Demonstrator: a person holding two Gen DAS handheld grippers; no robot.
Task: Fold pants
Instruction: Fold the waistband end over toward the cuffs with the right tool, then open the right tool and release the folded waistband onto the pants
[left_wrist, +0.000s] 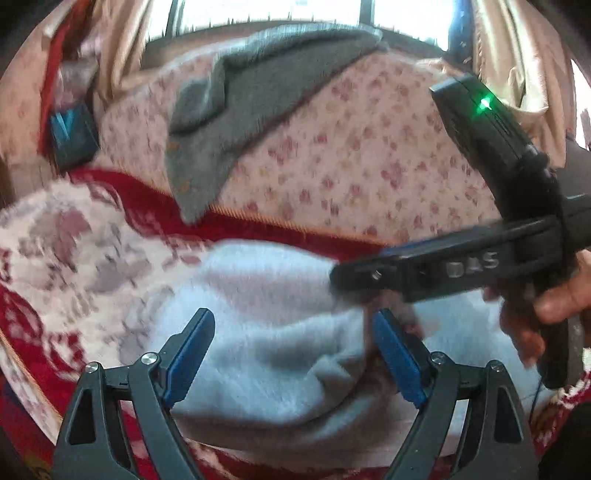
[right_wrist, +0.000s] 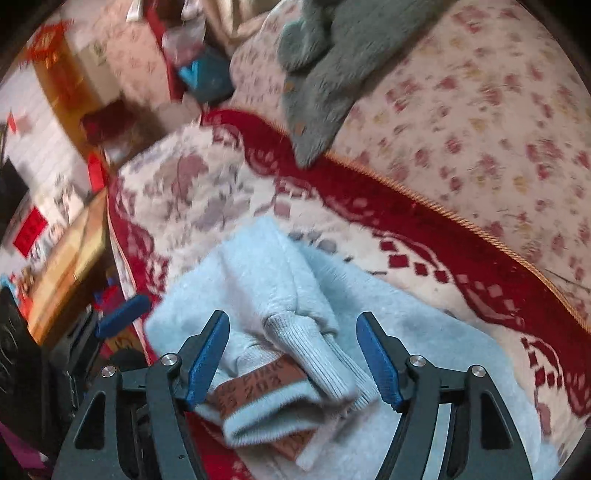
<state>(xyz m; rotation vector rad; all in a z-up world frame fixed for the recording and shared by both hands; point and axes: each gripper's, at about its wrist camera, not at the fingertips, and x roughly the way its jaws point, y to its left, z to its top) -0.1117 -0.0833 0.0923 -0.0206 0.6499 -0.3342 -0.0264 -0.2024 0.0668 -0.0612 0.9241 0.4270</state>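
Both my hand-held grippers hang over the pants (right_wrist: 280, 295), a pale blue fleecy pair lying bunched and partly folded on a red and cream blanket (right_wrist: 207, 192).

My left hand-held gripper (left_wrist: 293, 354) stands wide. Its blue pads (left_wrist: 192, 354) sit on either side of a soft hump of the fabric, and I see no pad pressing on it; the cloth lies loose between and below them. The picture is blurred, so I cannot tell whether the right pad just brushes the fold.

My right hand-held gripper (right_wrist: 293, 358) is also wide, with nothing pinched. Under its gap lies a ribbed cuff (right_wrist: 317, 354) laid across the waistband (right_wrist: 258, 384), which carries a brown strip with lettering I cannot read. The cuff and band lie on top of the rest of the pants, which spread out to the right beneath them.

From the left wrist view I see the right hand-held gripper's black body (left_wrist: 461, 266) crossing above the pants at the right, a green light (left_wrist: 484, 102) on its upper part, and the person's hand (left_wrist: 546, 317) wrapped round its handle.

Beyond the blanket is a floral cover (right_wrist: 480, 129), with a grey cloth (right_wrist: 317, 81) draped over it, its corner reaching down onto the blanket's red border. Curtains (left_wrist: 517, 55) and a bright window (left_wrist: 266, 11) fill the back.
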